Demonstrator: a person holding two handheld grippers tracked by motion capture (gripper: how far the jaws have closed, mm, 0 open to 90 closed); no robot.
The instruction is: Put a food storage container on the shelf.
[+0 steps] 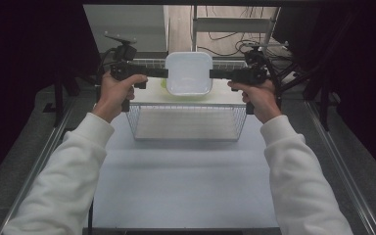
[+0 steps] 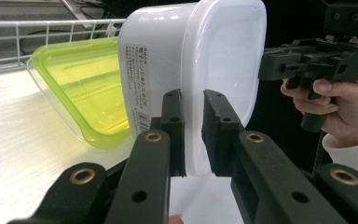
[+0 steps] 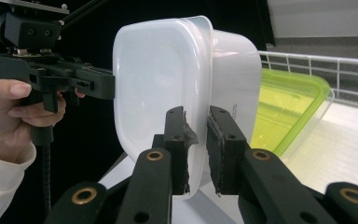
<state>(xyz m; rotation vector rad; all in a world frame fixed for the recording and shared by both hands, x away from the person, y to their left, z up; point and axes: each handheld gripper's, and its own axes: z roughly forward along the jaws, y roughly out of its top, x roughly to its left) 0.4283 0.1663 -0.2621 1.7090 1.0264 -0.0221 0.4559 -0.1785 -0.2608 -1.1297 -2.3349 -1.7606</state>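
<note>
White plastic, a lidded container (image 1: 189,73) is hanging in the air above the far edge of a wire basket (image 1: 186,122), its lid facing the high camera. The left tongs (image 1: 164,73) are pinching its rim on one side and the right tongs (image 1: 213,74) are pinching the opposite side, each pair closed down to the thickness of the rim. In the left gripper view a printed label (image 2: 138,88) is showing on the container's wall. Behind it a clear tub with a green lid (image 2: 81,84) is leaning on the pale worktop (image 1: 186,181), near a second wire rack (image 3: 335,70).
</note>
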